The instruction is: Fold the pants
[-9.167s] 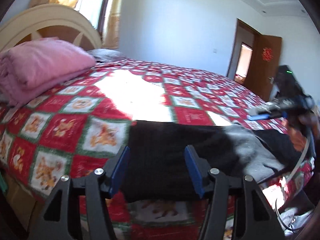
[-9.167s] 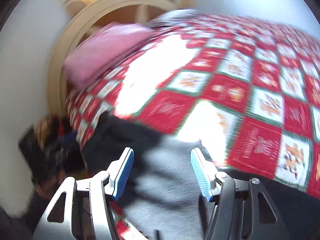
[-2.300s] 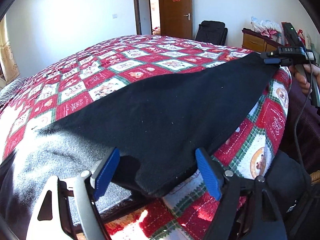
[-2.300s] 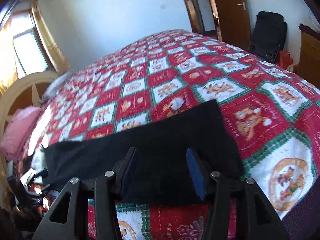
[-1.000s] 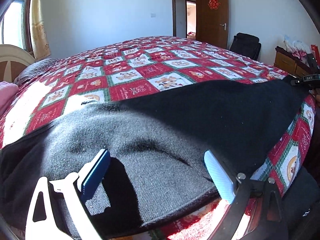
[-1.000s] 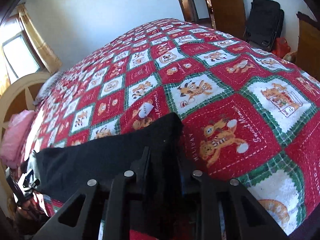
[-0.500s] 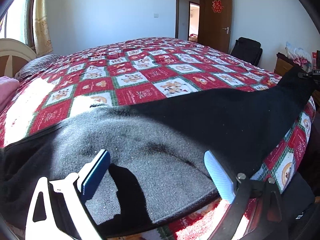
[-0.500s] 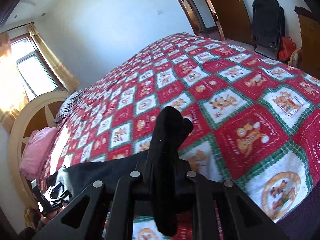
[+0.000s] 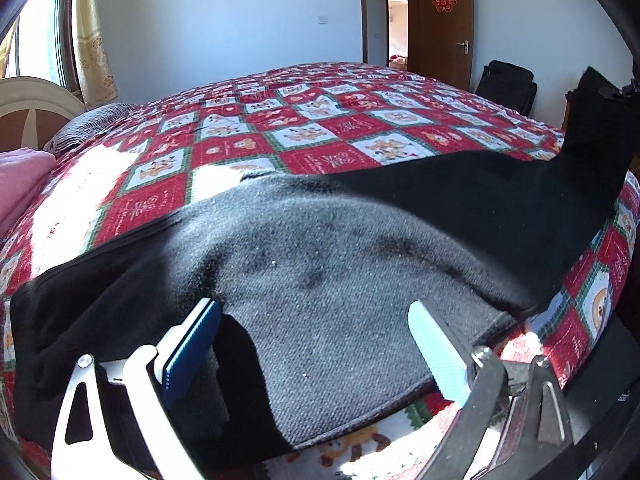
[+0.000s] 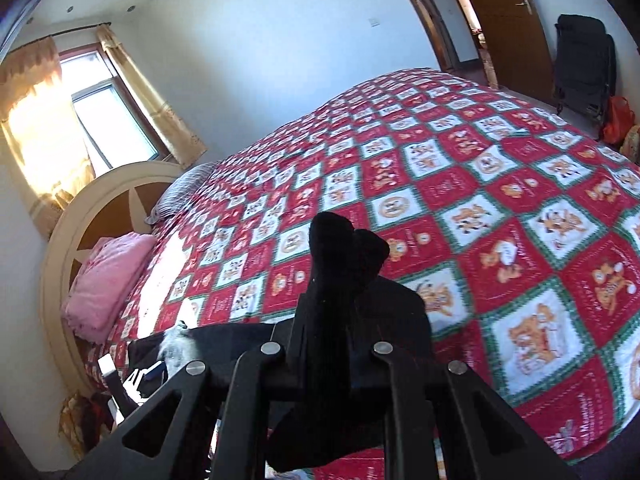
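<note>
Your left gripper (image 9: 312, 344) hovers with its fingers (image 9: 192, 344) spread wide over the waist end of the black pants (image 9: 360, 256), pinching nothing; sunlight turns the cloth beneath them grey. The pants lie along the near edge of the bed (image 9: 304, 128), stretched from 8 o'clock toward 2 o'clock in the left wrist view, where the leg end rises off the quilt. Your right gripper (image 10: 332, 320) has its fingers pressed together on that leg end, and a black bunch of cloth (image 10: 344, 248) stands up between them, blocking the middle of the right wrist view. Past it, the rest of the pants runs toward 8 o'clock, where the left gripper shows small near the bed's corner. Around you: a folded pink blanket (image 10: 106, 284) at 9 o'clock against the cream headboard (image 10: 100, 192), a grey striped pillow (image 10: 180, 192) just beyond it, and a window with yellow curtains (image 10: 132, 92) at 10 o'clock. A brown door (image 9: 444, 20) with a red paper ornament stands open at 1 o'clock in the left wrist view, with a black folding chair (image 9: 506, 84) beside it at 2 o'clock. A red bag (image 10: 618, 120) sits on the floor near that chair.
</note>
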Demonstrator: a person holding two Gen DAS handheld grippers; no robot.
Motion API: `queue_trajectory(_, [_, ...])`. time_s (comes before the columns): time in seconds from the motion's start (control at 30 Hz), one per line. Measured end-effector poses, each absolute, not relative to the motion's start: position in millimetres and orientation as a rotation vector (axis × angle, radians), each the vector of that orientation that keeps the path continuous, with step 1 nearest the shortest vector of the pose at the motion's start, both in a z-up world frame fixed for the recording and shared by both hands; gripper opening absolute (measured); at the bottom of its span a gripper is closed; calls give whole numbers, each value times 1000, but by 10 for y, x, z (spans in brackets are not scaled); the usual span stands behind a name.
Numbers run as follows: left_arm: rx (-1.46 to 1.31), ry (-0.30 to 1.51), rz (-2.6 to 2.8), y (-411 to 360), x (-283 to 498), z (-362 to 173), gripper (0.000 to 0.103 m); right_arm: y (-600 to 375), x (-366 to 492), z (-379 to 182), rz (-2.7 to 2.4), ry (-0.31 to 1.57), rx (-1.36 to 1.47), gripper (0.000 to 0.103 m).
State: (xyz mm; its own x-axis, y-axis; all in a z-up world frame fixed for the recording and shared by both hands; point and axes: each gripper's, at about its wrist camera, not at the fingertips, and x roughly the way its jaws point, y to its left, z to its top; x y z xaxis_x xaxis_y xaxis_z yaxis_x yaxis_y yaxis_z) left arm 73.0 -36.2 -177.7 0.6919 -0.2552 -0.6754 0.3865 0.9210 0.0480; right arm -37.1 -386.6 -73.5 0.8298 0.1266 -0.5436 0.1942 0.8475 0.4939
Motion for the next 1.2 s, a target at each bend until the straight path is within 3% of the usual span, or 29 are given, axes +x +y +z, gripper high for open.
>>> queue_trajectory(0.57, [258,733,-415,-190,642,-1845,103,-2884,260,-752,146,656,523,14])
queue_trajectory(1.07, [137,718,-446,52,608,-1716,103,-1865,914,-1434,243,826,369,14])
queue_trajectory(1.17, [47,720,-447,141,640,-1654,103,-1753,1028,-1700,282,926,353,19])
queue_trajectory(1.2, [21,721,-446,163,648,-1635,103,-1758,1039,-1759,299,950,370,26])
